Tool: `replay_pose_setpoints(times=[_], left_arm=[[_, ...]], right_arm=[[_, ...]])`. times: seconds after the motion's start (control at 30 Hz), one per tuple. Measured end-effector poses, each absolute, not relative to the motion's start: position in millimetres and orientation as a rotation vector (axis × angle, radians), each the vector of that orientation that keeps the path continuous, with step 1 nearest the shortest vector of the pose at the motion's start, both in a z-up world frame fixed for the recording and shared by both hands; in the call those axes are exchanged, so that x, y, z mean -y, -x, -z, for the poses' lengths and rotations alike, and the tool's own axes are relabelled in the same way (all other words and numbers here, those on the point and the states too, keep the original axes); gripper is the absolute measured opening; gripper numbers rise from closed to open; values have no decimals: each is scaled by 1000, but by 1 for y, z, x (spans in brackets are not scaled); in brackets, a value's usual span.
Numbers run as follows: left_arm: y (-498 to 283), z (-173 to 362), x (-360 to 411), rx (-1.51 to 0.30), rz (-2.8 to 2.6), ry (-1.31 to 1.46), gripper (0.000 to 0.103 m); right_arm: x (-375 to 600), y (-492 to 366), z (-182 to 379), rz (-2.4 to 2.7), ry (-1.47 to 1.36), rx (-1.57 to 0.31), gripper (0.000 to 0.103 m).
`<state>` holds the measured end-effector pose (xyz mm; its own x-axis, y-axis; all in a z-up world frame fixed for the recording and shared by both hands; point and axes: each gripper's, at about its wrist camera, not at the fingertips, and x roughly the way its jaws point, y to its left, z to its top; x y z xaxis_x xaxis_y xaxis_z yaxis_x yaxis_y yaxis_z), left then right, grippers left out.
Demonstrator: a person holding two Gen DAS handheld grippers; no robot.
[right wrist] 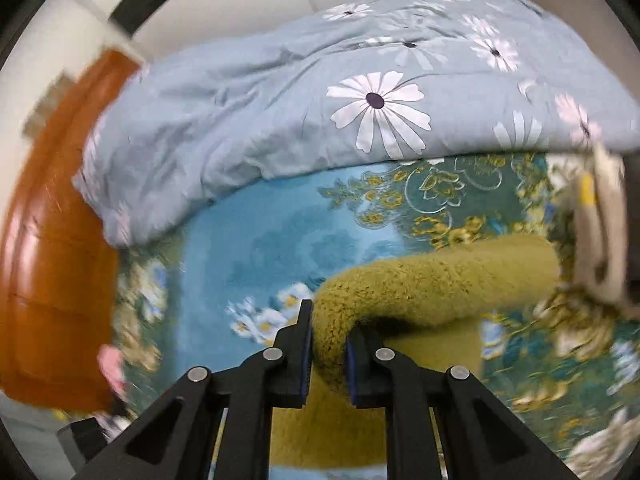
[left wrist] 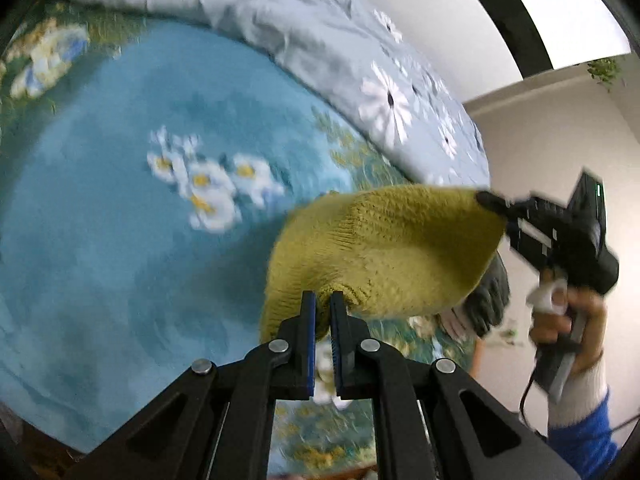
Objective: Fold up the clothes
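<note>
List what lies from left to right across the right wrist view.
Orange wooden board → pale blue daisy quilt → tongs of the right gripper shut on the olive knit garment → white folded item at the right edge.

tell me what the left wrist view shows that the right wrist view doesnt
Only the left wrist view: the right gripper seen from outside, the hand holding it, and a dark garment behind the knit.

Only the right wrist view: an orange wooden board at the bed's edge.

Both: the olive knit garment pinched by each gripper, the left gripper included, the blue floral blanket and the grey daisy quilt.
</note>
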<state>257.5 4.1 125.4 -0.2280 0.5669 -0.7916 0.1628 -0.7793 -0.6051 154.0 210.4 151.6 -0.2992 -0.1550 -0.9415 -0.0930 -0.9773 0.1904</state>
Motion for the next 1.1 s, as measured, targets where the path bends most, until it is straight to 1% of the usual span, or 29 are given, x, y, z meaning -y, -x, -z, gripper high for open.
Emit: replay_pose_setpoints(times=[0.07, 0.1, 0.13, 0.17, 0.3, 0.33, 0.37, 0.6, 0.67, 0.77, 0.8, 0.87, 0.9, 0.93, 1.0, 1.1], left_arm=[[-271, -112, 0, 880, -2057, 1815, 6], [-276, -102, 3, 892, -2046, 1858, 6], [-282, -90, 11, 942, -2023, 1906, 6], [-289, -76, 20, 1007, -1994, 1954, 6], [-319, -28, 59, 1361, -1876, 2099, 6], [-325, -21, 70, 1418, -1875, 2117, 3], [-328, -18, 77, 1450, -1885, 2122, 3], [-323, -22, 128, 1627, -1994, 2041, 3], [-319, -24, 135, 1646, -2010, 2031, 3], [-318, -21, 134, 1617, -2005, 2056, 3], [-318, -21, 133, 1603, -2001, 2069, 3], [-317, -20, 127, 1570, -1982, 2101, 3], [-318, -20, 125, 1553, -1973, 2115, 3], [-316, -19, 122, 1525, -1966, 2135, 3], [-314, -21, 116, 1469, -1967, 2154, 3], [-304, -30, 101, 1356, -2002, 2166, 3]], right_arm=[[-191, -149, -135, 2422, -1915, 200, 15], [-178, -151, -119, 2369, -1955, 169, 15], [-165, -152, -102, 2315, -1994, 139, 15], [-153, -153, -86, 2260, -2032, 109, 15], [-114, -166, -10, 2079, -2202, 104, 15], [-105, -167, 0, 2064, -2225, 117, 15], [-96, -169, 10, 2049, -2247, 131, 15], [-32, -145, 35, 1967, -2238, -27, 15], [-24, -144, 38, 1950, -2246, -41, 15], [-17, -147, 42, 1940, -2240, -96, 19], [-17, -147, 41, 1942, -2237, -94, 19], [-24, -147, 32, 1937, -2201, -62, 23], [-27, -146, 27, 1944, -2180, -46, 30], [-30, -145, 21, 1951, -2160, -29, 44], [-41, -142, 2, 1993, -2083, 15, 53], [-64, -141, -24, 2076, -2011, 67, 58]])
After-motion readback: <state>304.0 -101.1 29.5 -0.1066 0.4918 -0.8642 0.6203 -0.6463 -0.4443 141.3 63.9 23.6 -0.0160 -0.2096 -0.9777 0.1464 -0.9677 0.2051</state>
